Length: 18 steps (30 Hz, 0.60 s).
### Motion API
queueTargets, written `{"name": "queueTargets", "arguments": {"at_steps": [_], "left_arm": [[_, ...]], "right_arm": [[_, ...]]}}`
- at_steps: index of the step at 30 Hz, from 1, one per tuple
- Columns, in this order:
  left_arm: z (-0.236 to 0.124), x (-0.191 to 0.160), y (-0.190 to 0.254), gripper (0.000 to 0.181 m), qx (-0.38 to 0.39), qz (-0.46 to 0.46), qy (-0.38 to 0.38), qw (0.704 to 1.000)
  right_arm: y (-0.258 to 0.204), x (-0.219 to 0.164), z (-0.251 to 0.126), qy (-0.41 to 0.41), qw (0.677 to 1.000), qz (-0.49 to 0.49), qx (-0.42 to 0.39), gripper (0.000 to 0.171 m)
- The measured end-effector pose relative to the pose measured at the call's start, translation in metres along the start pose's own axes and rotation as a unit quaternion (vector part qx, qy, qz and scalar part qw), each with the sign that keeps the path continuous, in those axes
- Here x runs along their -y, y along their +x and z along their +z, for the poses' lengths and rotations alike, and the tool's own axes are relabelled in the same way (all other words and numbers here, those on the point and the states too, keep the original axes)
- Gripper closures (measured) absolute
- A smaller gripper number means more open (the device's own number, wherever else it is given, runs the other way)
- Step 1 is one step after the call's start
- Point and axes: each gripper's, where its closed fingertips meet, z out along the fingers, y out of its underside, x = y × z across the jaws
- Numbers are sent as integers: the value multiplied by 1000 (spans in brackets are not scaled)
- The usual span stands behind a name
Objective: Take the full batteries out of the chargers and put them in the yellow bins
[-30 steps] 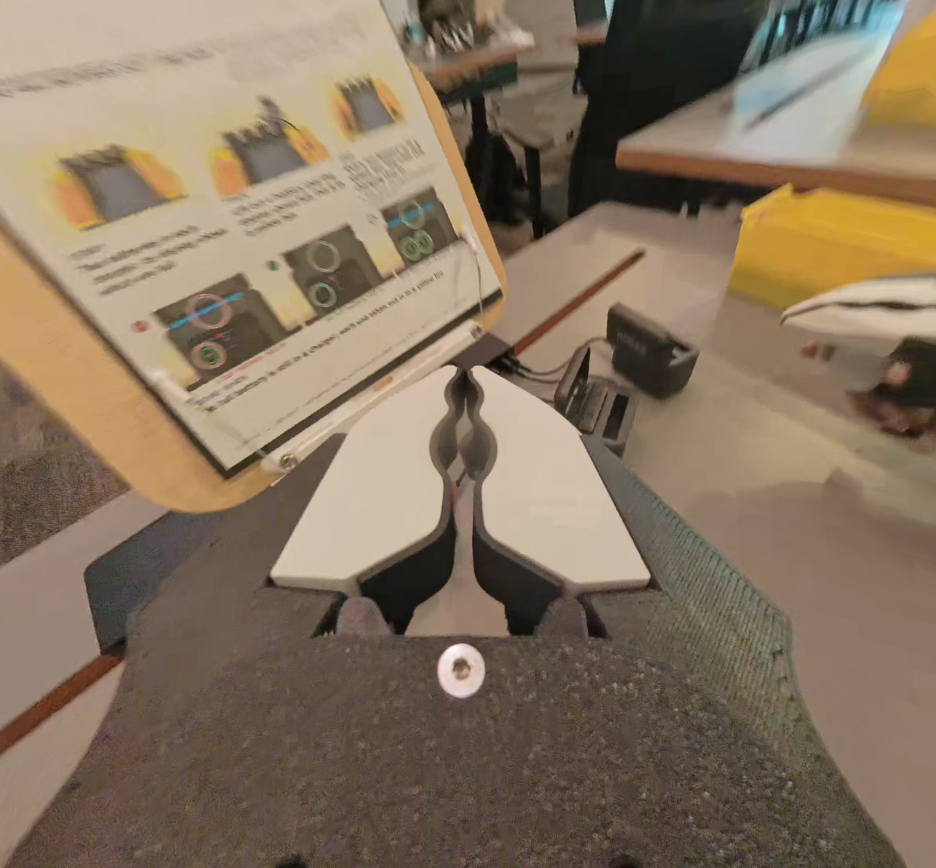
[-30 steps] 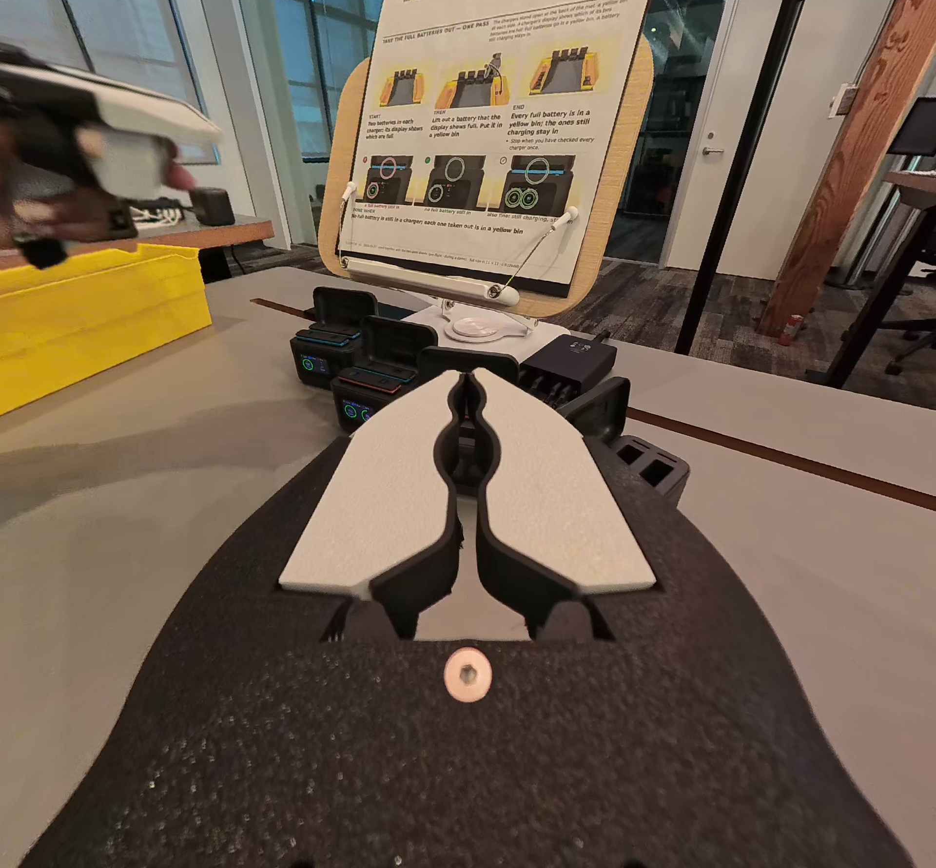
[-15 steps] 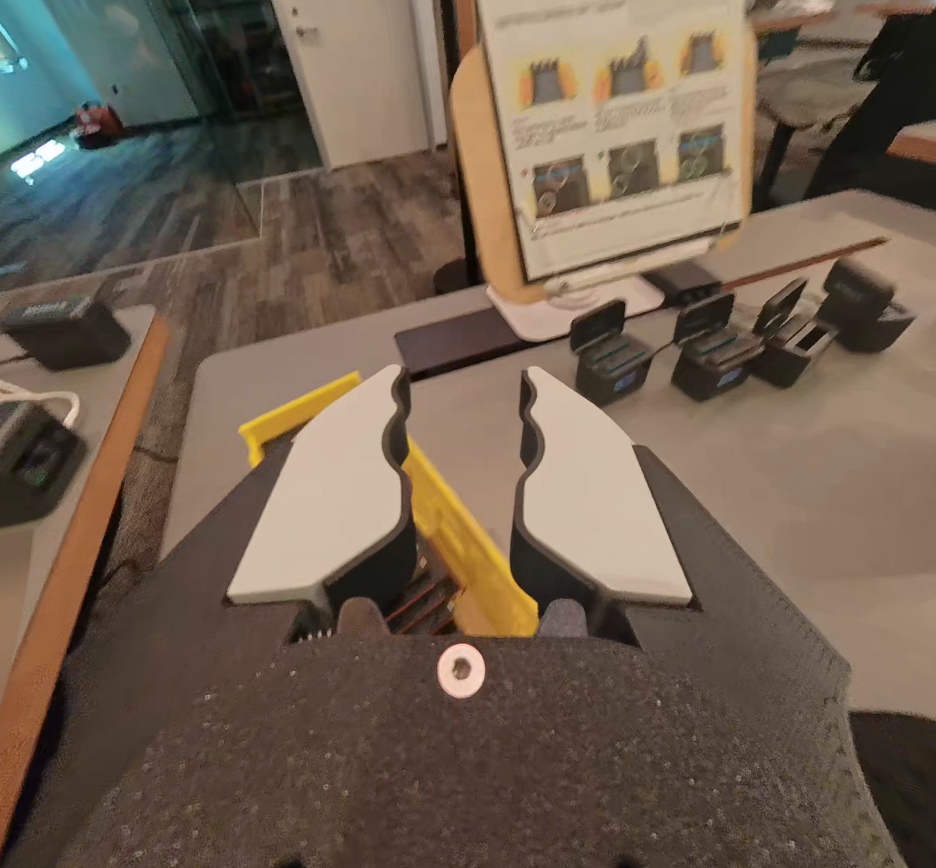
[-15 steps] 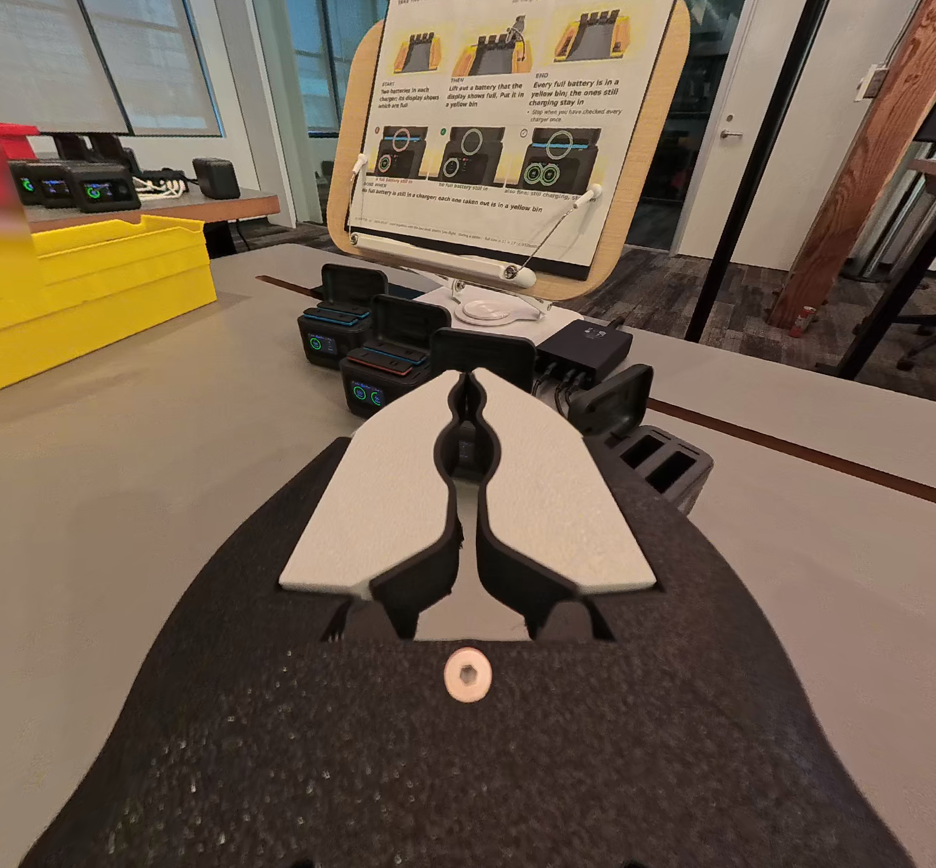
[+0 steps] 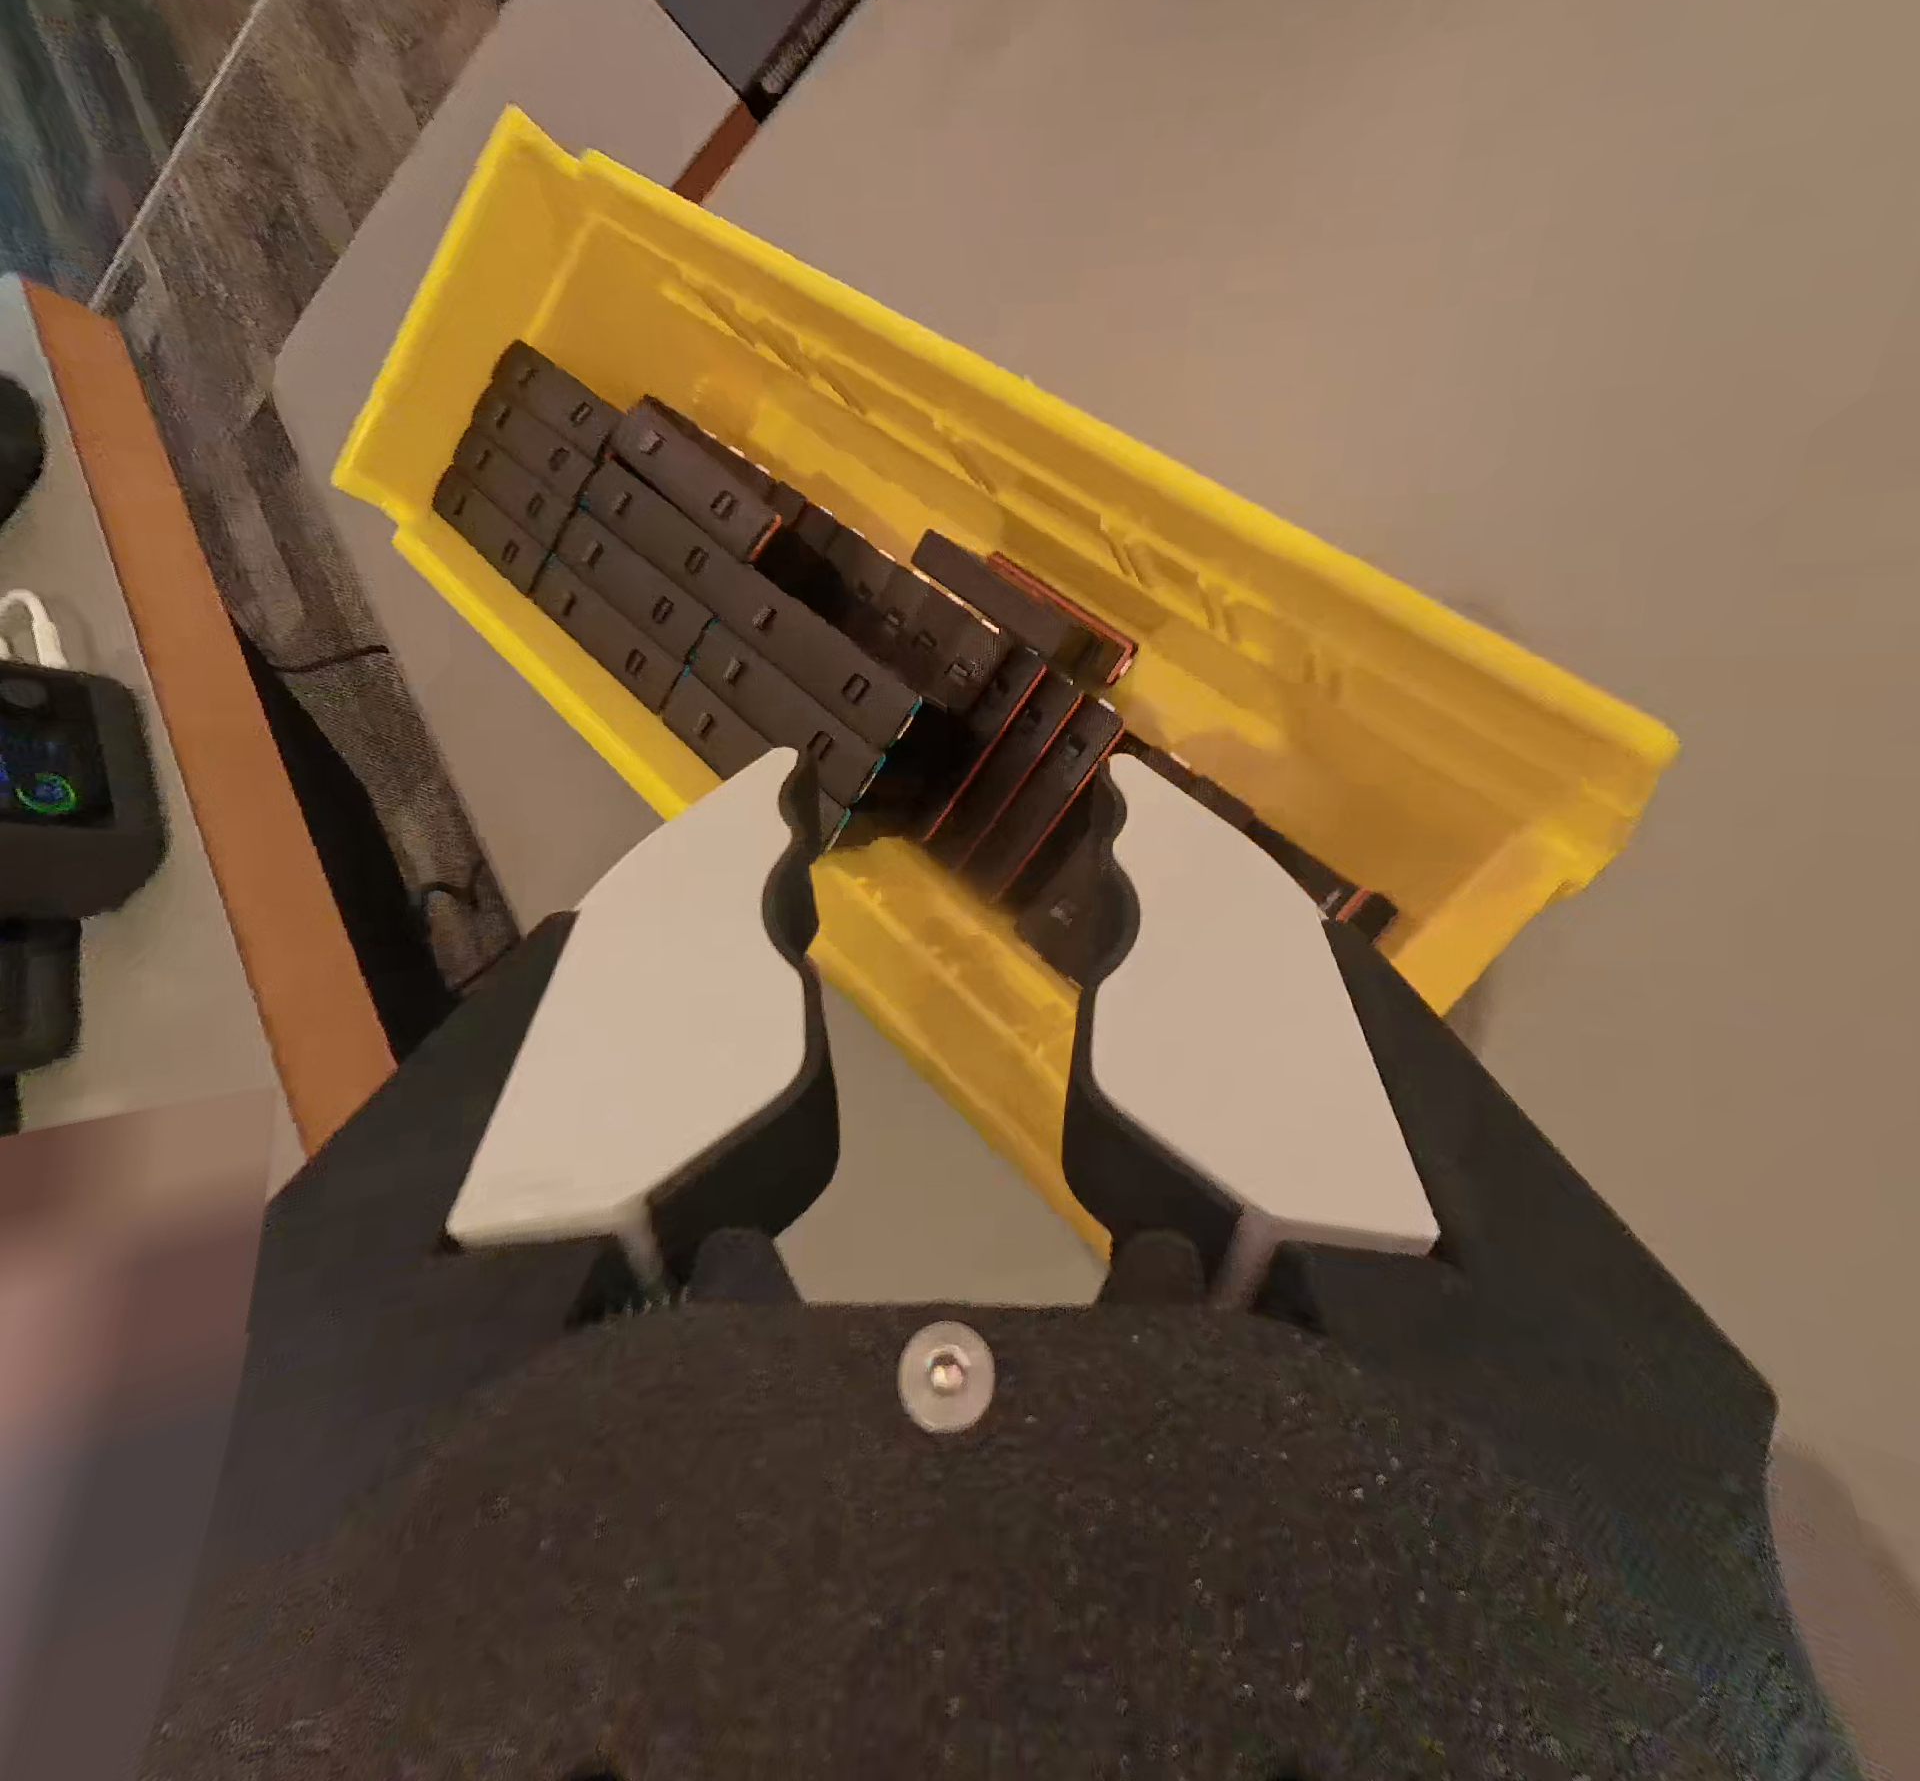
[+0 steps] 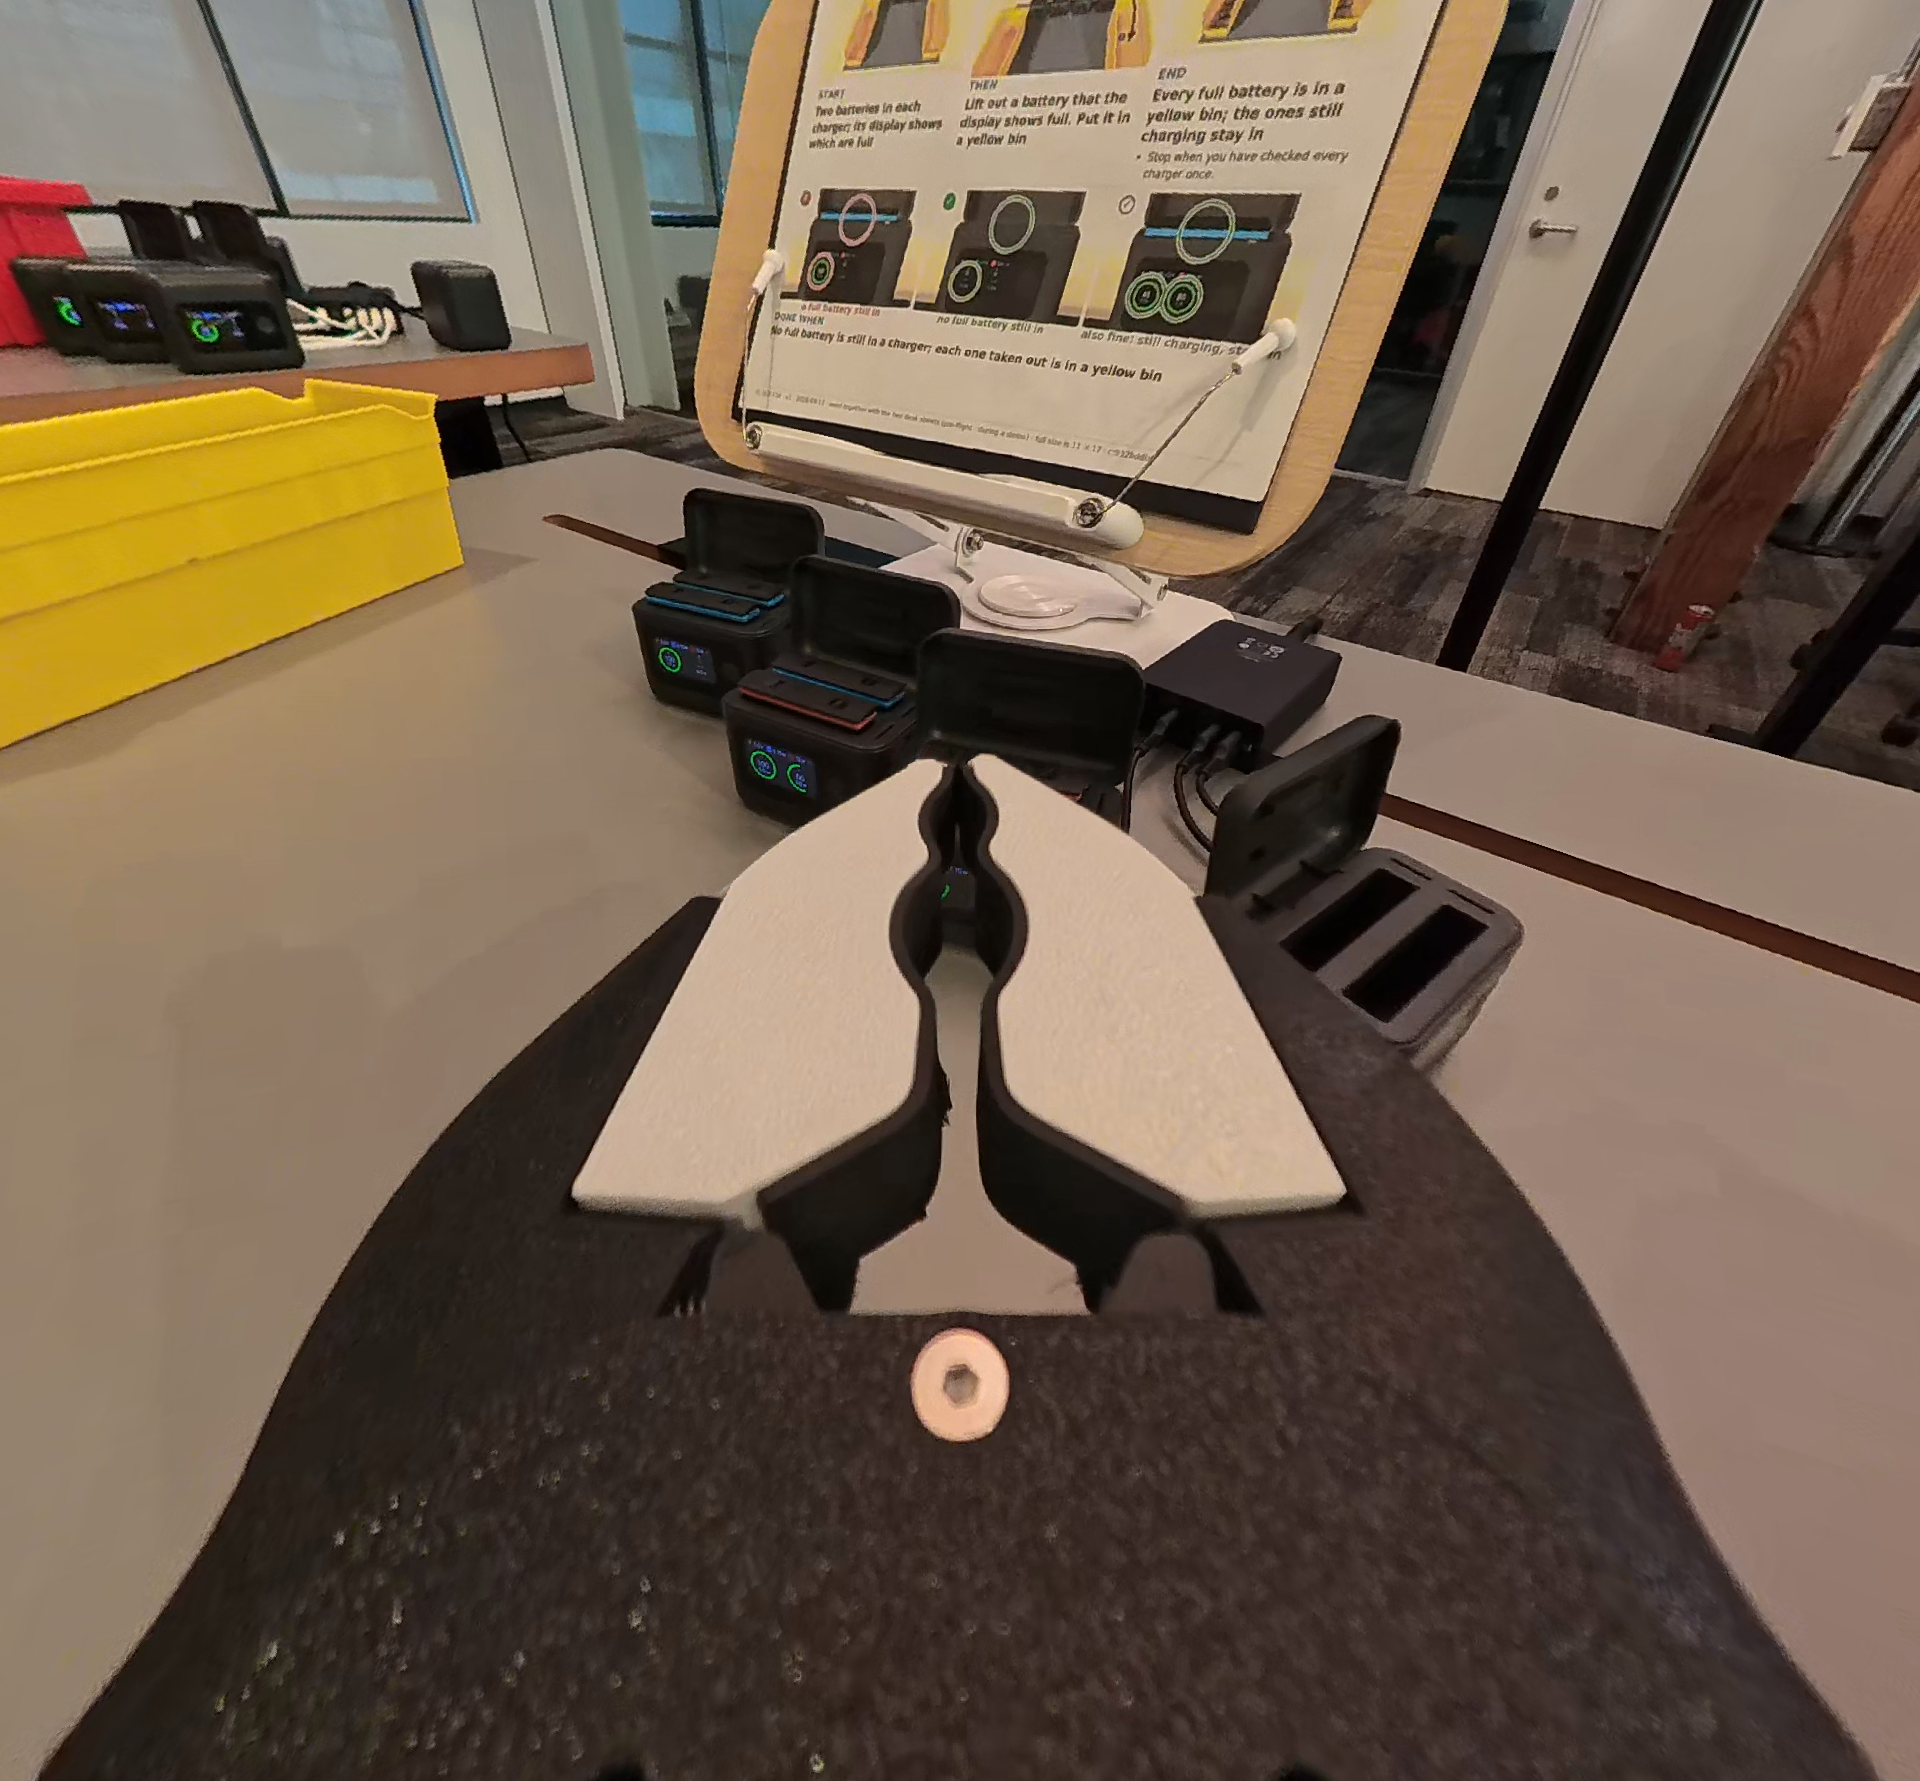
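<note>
In the left wrist view, my left gripper [image 5: 951, 775] is open and empty. It points down over a yellow bin [image 5: 1299, 692] that holds several black batteries [image 5: 707, 578], some with blue edges, some with red. In the right wrist view, my right gripper [image 6: 956, 775] is shut and empty, low over the table. Just beyond it stand open chargers: a far one [image 6: 691, 635] and a nearer one [image 6: 821, 744], both with batteries and lit displays. A third charger [image 6: 1023, 713] is partly hidden behind the fingers. A fourth charger [image 6: 1382, 942] at the right has empty slots. The yellow bin also shows at the left [image 6: 208, 536].
An instruction board [image 6: 1091, 173] on a stand rises behind the chargers, with a black power hub [image 6: 1242, 671] and cables beside it. A neighbouring table [image 6: 312, 370] holds more chargers [image 6: 208, 318] and a red bin [image 6: 31, 225]. That table's wooden edge [image 5: 208, 692] lies left of the bin. Across from one pair of fingers to the other is roughly 50 cm.
My left gripper swung away from the board, opened, and now points down into the yellow bin. My right gripper stayed shut and moved a little closer to the chargers.
</note>
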Motion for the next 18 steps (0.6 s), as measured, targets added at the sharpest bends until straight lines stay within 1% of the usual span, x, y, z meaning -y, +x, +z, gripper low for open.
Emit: {"name": "queueTargets", "arguments": {"at_steps": [5, 9, 15, 18], "left_arm": [[22, -5, -11, 132, 16, 118, -77, 990], [37, -2, -23, 133, 11, 157, -119, 980], [47, -2, -29, 124, -28, 195, -170, 965], [52, -9, -28, 119, -47, 211, -209, 954]], "right_arm": [[-3, -3, 1, -7, 1000, -3, 5, 171], [-4, -5, 1, -11, 1000, -3, 8, 171], [-4, -7, 2, -15, 1000, -2, 12, 171], [-5, -8, 3, -17, 1000, -2, 14, 171]]}}
